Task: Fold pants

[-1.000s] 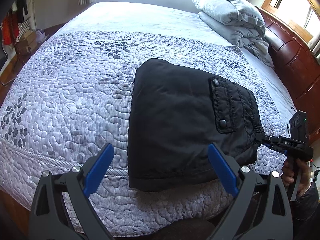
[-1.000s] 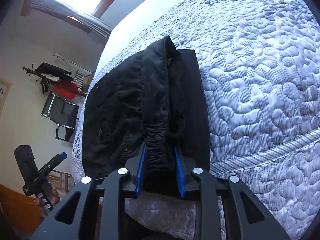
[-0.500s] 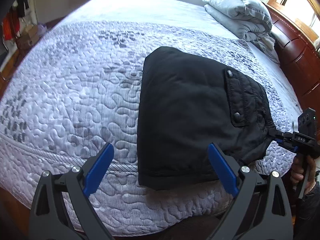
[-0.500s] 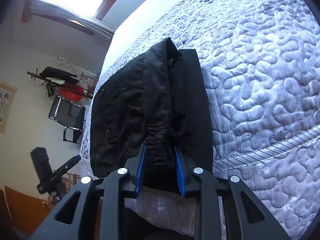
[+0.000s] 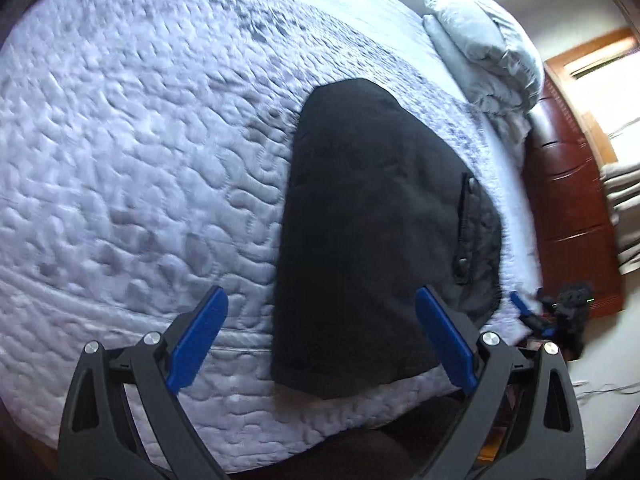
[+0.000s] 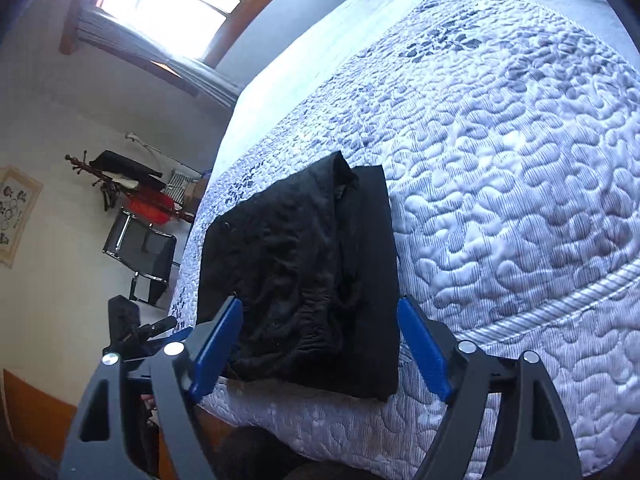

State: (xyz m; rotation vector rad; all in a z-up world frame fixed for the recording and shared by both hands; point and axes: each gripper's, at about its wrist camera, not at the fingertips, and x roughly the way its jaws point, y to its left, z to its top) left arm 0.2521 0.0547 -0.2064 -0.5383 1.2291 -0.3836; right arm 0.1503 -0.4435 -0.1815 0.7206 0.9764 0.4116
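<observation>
The black pants (image 5: 372, 232) lie folded into a compact stack on the quilted bed near its front edge; they also show in the right wrist view (image 6: 304, 276). My left gripper (image 5: 320, 336) is open and empty, just in front of the stack's near edge. My right gripper (image 6: 320, 344) is open and empty, its blue pads spread either side of the stack's waistband end, not touching it. The right gripper also shows small at the bed's right corner in the left wrist view (image 5: 560, 312). The left gripper shows at the lower left of the right wrist view (image 6: 136, 332).
The grey-white quilted bedspread (image 5: 140, 160) covers the bed. Folded grey bedding (image 5: 484, 44) sits at the head. A dark wooden headboard (image 5: 568, 208) stands at right. A chair (image 6: 140, 252) and a coat rack (image 6: 116, 180) stand beside the bed.
My right gripper has opened and let go of the pants' waistband, then drawn back. The pants now rest flat. My left gripper has swung and tilted, still open.
</observation>
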